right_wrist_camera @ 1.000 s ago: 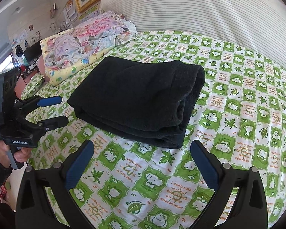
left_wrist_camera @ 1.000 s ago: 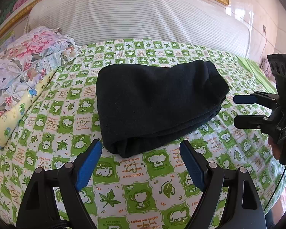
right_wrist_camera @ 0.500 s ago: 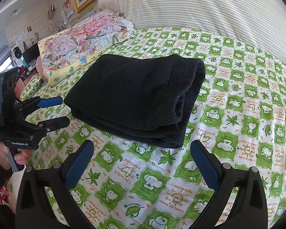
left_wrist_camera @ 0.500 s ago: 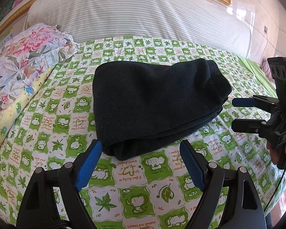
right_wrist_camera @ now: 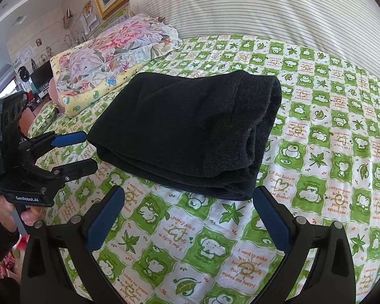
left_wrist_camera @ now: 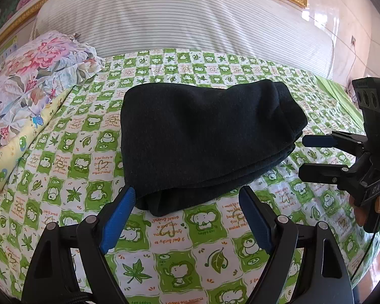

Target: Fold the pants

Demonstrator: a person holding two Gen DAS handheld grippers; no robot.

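Left wrist view shows the bed [left_wrist_camera: 179,230], spread with a green-and-white checked sheet of cartoon animals and leaves, with a striped headboard cushion [left_wrist_camera: 179,15] at the far side and a floral pillow [left_wrist_camera: 30,81] at the far left. In the middle of the sheet lie the black pants [left_wrist_camera: 205,136], already folded into a thick, squarish bundle of stacked layers, with a rounded fold facing right and the layer edges facing near. To my eye the folding itself is nearly done, so the step in hand is tidying: squaring the bundle without disturbing it. The left hand-held gripper [left_wrist_camera: 187,217] stands open and empty, its blue pads either side of the bundle's near left corner, and one pad looks just against the cloth. The right hand-held gripper [right_wrist_camera: 187,217] is likewise open and holds nothing, set just near the bundle's near right corner; in the left wrist view it appears at the right [left_wrist_camera: 309,155], close beside the rounded fold. To finish well, any press or nudge should be light and flat, taken on all the layers together, since pinching only the top layer would probably drag it off the stack. The soft fleece will likely spring back a little, so the corners deserve a gentle pat rather than a pull.
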